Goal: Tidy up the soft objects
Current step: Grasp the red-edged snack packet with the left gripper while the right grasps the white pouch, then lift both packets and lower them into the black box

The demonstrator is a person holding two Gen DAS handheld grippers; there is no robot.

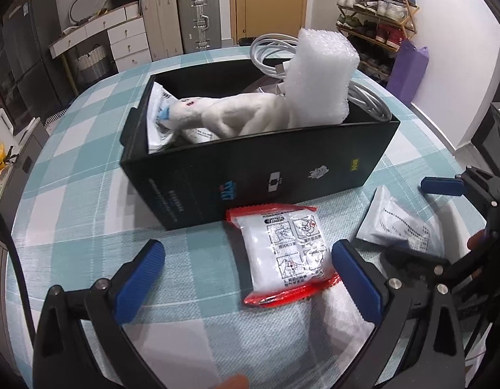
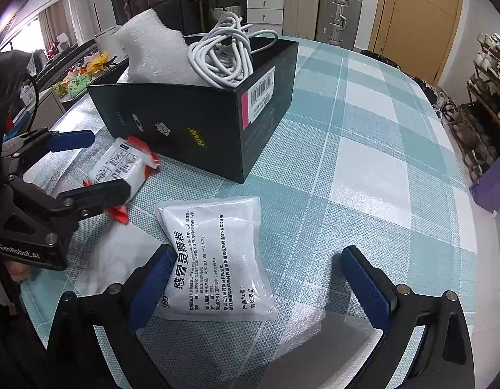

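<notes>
A red-edged white packet [image 1: 282, 253] lies flat on the checked tablecloth, just in front of the black box [image 1: 250, 178]. My left gripper [image 1: 250, 275] is open, one finger on each side of the packet. A white printed sachet [image 2: 217, 259] lies to its right, between the fingers of my open right gripper [image 2: 259, 291] and touching the left pad [image 2: 152, 285]. The box holds a white plush toy [image 1: 224, 113], a foam block [image 1: 318, 77], a coiled white cable [image 2: 220, 55] and another packet [image 1: 162, 113].
The round table [image 2: 363, 129] has bare cloth right of the box. Beyond it stand suitcases [image 1: 181, 22], white drawers [image 1: 126, 39], a door [image 1: 269, 0] and a shoe rack [image 1: 376, 13]. A purple bag [image 1: 408, 64] sits off the far table edge.
</notes>
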